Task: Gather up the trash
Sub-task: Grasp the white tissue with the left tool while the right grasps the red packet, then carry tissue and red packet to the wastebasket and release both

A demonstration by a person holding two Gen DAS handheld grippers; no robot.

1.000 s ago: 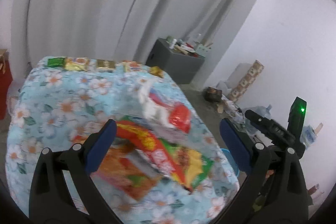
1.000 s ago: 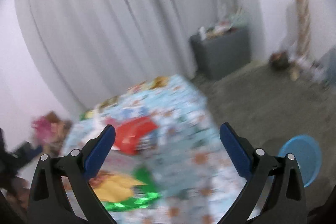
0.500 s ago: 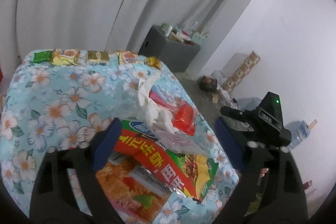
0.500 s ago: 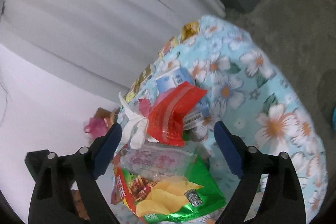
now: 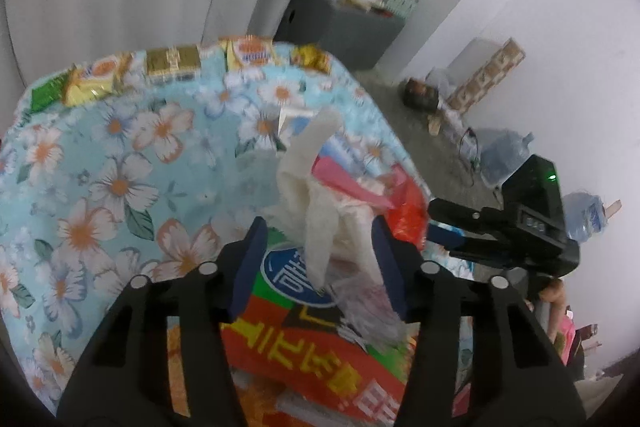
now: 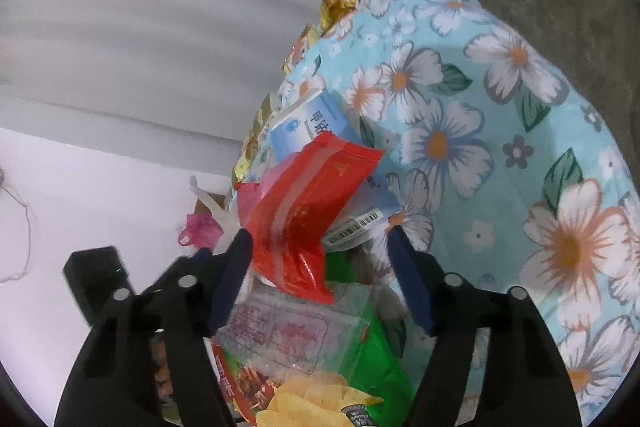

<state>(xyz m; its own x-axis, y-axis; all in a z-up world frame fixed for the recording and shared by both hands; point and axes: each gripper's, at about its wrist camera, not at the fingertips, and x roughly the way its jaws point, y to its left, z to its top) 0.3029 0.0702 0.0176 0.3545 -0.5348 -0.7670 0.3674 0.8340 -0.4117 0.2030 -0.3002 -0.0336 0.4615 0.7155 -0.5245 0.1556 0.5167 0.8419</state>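
Setting: we see a counter [image 5: 100, 155] covered by a light blue cloth with white and orange flowers, and a heap of snack wrappers near its right edge.

Left tool [image 5: 318, 259]: its blue jaws have just been closing and stand part-way apart over the heap. A crumpled white tissue [image 5: 320, 203] rises between them. We cannot tell whether the pads press on it.

Under the left tool: a red and green snack bag [image 5: 304, 351] lies flat beneath the tissue.

Right tool [image 6: 320, 275]: its jaws have also just been closing. A red wrapper [image 6: 308, 211] sticks up between them; the left pad is near its edge and the right pad stands clear, so nothing is gripped.

Around the red wrapper: a white and blue box [image 6: 316, 131] lies behind it, and a green chip bag [image 6: 352, 367] lies below, nearer the camera.

Far edge: small packets [image 5: 172, 65] sit in a row along the counter's back.
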